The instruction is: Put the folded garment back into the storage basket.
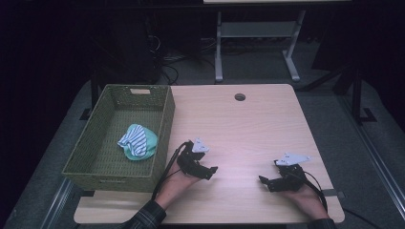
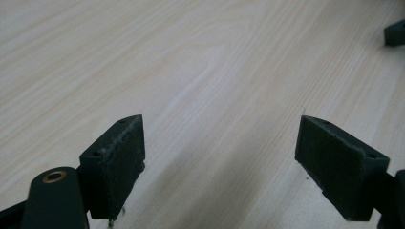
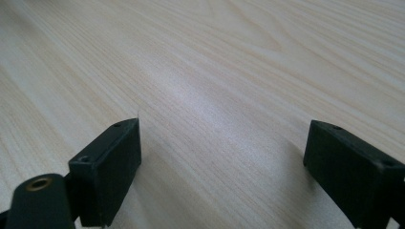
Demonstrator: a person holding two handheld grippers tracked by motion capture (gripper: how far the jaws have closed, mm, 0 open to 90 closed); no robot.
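Left gripper (image 1: 204, 167) and right gripper (image 1: 270, 181) rest near the table's (image 1: 239, 124) front edge, jaws spread wide, holding nothing; a striped cloth (image 1: 137, 141) lies inside the green basket (image 1: 165, 119) at the left edge

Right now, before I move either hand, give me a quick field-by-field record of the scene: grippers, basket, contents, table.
left gripper: open, nothing between the jaws, low over the table near the basket's right wall
right gripper: open, nothing between the jaws, low over the table near its front right
basket: green woven, at the table's left edge
cloth: mint green and striped, bunched inside the basket
table: light wood, round hole near the far edge
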